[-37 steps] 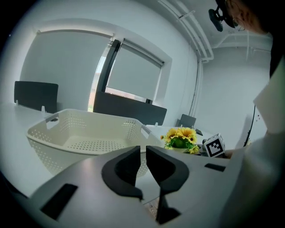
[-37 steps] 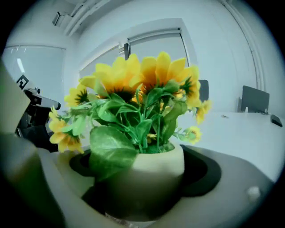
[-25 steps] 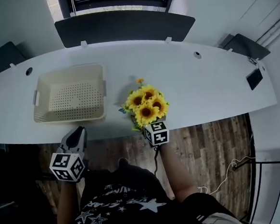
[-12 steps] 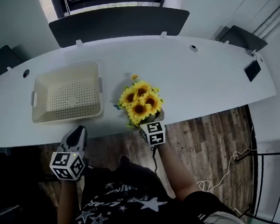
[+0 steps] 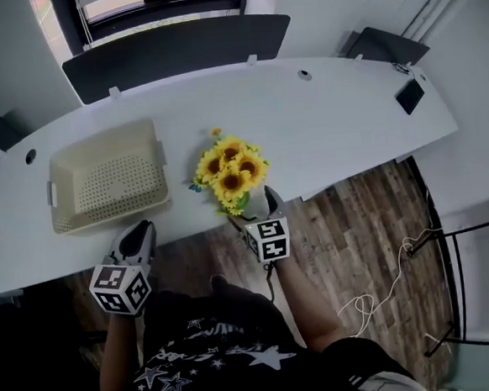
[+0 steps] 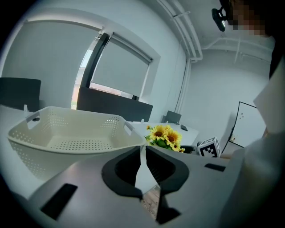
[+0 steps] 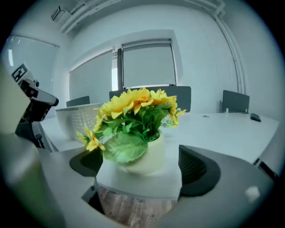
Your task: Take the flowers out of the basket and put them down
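Note:
The bunch of yellow sunflowers [image 5: 228, 171] in its cream pot [image 7: 149, 158] stands on the white table [image 5: 348, 115] close to the front edge, right of the basket. My right gripper [image 5: 250, 208] has a jaw on each side of the pot. It is open: a gap shows between the pot and the right pad [image 7: 196, 171], and a leaf hides the left pad. The cream perforated basket [image 5: 108, 180] sits at the table's left, with nothing in it. My left gripper [image 5: 138, 234] hangs before the table edge below the basket, shut on nothing.
A dark panel [image 5: 174, 48] runs along the table's far edge. A dark flat device [image 5: 409, 95] lies at the far right end. Wood floor [image 5: 356, 224] with a loose white cable [image 5: 387, 289] lies in front, right of the person's body.
The head view has swung, so the table now slopes. The right gripper's cube sits farther back from the flower heads than before. The left gripper has held its place.

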`<state>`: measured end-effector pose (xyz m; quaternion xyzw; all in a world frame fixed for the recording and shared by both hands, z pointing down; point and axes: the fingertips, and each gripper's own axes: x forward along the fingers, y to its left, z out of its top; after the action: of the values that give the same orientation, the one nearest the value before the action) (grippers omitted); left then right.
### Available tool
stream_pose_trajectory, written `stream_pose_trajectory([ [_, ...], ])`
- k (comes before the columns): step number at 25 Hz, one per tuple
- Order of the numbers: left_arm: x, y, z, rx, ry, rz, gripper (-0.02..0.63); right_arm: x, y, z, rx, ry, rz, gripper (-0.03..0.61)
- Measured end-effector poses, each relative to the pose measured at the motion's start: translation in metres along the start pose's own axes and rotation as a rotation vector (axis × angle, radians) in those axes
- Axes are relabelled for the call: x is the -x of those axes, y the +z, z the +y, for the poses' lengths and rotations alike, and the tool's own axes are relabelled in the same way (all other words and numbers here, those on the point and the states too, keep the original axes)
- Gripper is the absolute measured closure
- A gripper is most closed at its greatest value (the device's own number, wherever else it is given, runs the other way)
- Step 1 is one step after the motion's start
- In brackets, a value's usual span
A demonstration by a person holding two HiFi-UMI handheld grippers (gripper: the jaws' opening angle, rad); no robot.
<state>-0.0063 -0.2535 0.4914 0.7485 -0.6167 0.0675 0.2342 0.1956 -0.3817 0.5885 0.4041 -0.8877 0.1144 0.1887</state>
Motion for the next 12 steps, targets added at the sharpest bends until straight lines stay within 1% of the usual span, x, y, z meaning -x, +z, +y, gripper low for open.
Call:
stream_pose_trajectory([
  [4,0.007,-0.007,0.004,-0.022,-0.076,0.030,0.569,0.021,0.003,0.009,-0.052,-0.057,-0.029,0.061],
  [7,0.017,-0.009,0.011,-0.034,-0.124,0.034,0.569,0.034,0.005,0.024,-0.085,-0.092,-0.050,0.063],
  [10,0.031,-0.006,0.023,-0.045,-0.159,0.026,0.569,0.046,0.013,0.045,-0.119,-0.108,-0.102,0.091],
  [12,0.042,-0.006,0.031,-0.040,-0.176,0.022,0.569,0.055,0.019,0.058,-0.147,-0.127,-0.149,0.124],
])
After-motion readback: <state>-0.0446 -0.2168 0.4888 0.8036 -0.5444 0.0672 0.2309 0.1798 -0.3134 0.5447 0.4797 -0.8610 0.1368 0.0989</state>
